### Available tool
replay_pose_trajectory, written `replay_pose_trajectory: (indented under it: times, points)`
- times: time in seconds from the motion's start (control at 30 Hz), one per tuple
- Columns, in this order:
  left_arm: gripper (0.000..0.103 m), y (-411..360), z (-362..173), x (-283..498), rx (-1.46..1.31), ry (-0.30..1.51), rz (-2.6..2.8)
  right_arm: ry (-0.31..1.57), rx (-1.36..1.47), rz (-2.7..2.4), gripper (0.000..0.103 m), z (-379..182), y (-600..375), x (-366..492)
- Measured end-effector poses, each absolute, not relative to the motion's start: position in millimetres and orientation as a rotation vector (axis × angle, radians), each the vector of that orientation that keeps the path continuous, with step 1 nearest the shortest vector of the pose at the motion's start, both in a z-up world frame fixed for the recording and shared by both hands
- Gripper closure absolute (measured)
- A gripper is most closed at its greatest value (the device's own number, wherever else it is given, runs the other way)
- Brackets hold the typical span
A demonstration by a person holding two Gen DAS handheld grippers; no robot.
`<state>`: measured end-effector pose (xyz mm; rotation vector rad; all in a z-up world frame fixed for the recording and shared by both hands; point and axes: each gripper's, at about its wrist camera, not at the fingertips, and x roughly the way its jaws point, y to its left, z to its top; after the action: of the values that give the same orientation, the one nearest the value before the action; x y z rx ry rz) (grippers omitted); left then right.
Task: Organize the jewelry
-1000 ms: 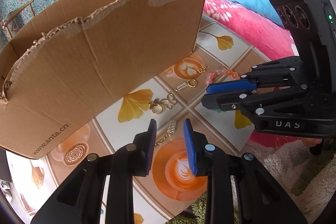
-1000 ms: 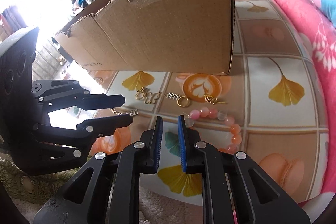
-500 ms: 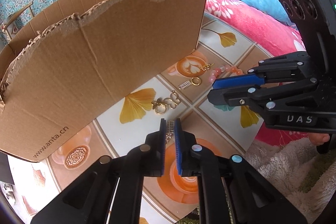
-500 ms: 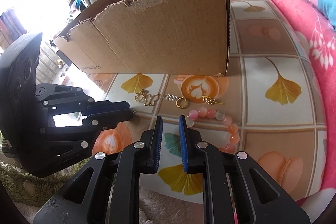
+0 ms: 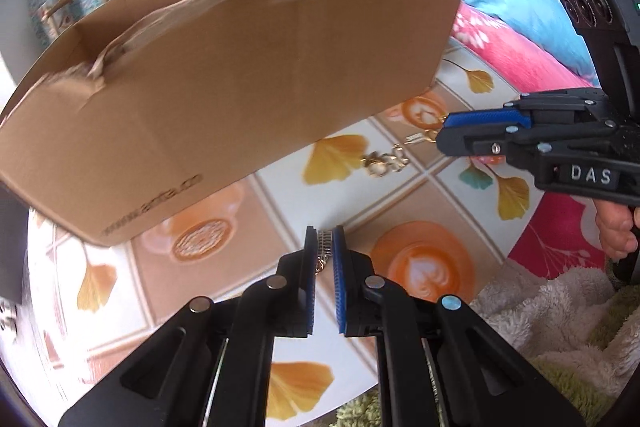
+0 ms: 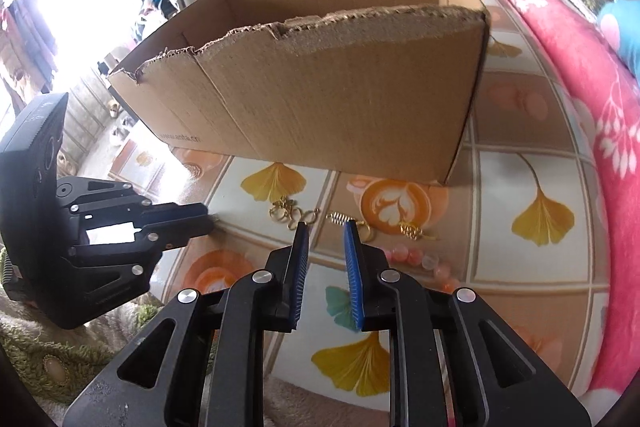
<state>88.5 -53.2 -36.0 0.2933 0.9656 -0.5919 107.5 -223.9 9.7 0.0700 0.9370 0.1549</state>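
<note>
The left tongs (image 5: pixel 323 247) have just pressed together on a gold chain earring (image 5: pixel 324 245); a second ago they stood spread on either side of it as it lay on the desk (image 5: pixel 420 219). The piece now sits pinched between the blue pads, its lower links dangling just under the tips, so the pick looks done and what remains for this piece is the carry to the box. The right tongs (image 6: pixel 325 247) are empty and opening slightly, hovering over the desk just short of the pieces that lie loose there.

Beyond the tips, those pieces lie in a row: a gold looped earring (image 6: pixel 294 213), a small spring charm with a ring (image 6: pixel 350 221), a gold bow-shaped piece (image 6: pixel 414 229), and a pink bead bracelet (image 6: pixel 424 263) to the right, partly behind the right finger.

Further back stands the open cardboard box (image 6: pixel 340 107), close behind the row. Its near wall is tall with a ragged, torn top edge, so a lift well above that rim seems needed before moving in, or the dangling links could snag on it. The box inside looks roomy. Left of the box the desk is open; to the right a pink floral blanket (image 6: pixel 580 87) borders the desk, and the near desk edge meets a fluffy rug (image 5: pixel 540 307).
</note>
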Motion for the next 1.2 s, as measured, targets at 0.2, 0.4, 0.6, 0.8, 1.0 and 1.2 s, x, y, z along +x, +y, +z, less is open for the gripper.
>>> replay_pose_trajectory:
  times: [0.2,0.4,0.6,0.8,1.0,1.2]
  points:
    - [0.095,-43,-37,89,0.252,0.961,-0.577,0.948,-0.008,0.168,0.083,8,-216,126]
    - [0.095,-39,-37,89,0.239,0.954,-0.589,0.996,-0.026,0.169,0.078,-1,-217,142]
    - [0.095,-35,-36,90,0.222,0.950,-0.599,1.037,-0.032,0.200,0.078,1,-210,142]
    - [0.095,-34,-35,91,0.214,0.948,-0.609,1.077,-0.047,0.216,0.078,2,-200,131]
    - [0.095,-31,-34,92,0.204,0.945,-0.615,1.081,-0.086,0.155,0.078,1,-189,126]
    - [0.095,-31,-35,91,0.201,0.942,-0.618,1.073,-0.184,0.109,0.082,-2,-169,124]
